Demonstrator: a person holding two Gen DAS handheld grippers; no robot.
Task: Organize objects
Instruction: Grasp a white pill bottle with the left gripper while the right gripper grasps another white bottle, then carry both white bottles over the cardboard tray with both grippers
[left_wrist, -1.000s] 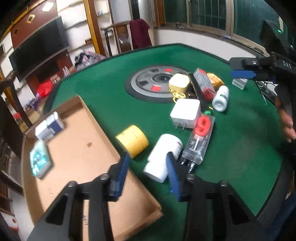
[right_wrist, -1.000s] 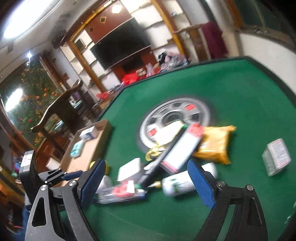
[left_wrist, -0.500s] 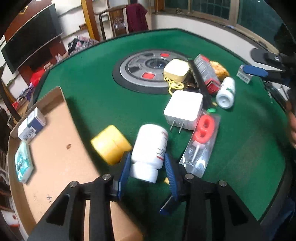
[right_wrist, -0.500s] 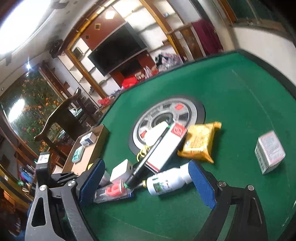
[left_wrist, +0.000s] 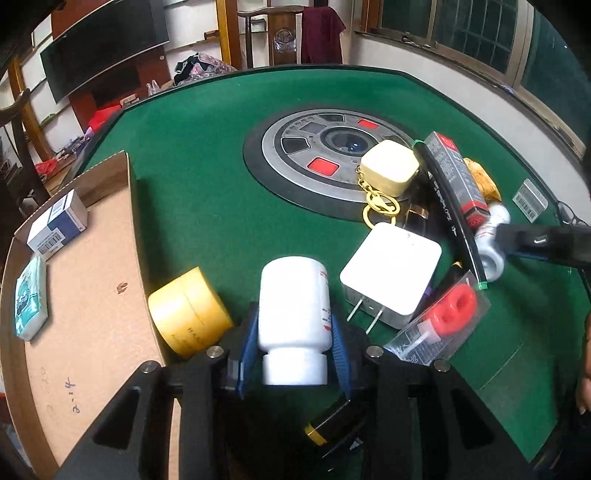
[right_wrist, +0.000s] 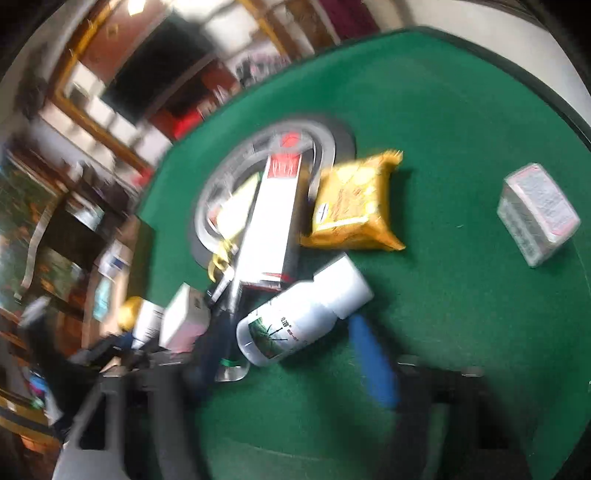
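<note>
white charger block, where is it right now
In the left wrist view the white charger block lies on the green table, right of the pill bottle held in the left gripper, just below the gold keyring.

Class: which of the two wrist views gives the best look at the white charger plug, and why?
The left wrist view. There the white charger plug lies sharp and whole on the green table, both prongs showing. The right wrist view is motion-blurred, and the plug appears only as a pale, partly hidden block at the left.
</note>
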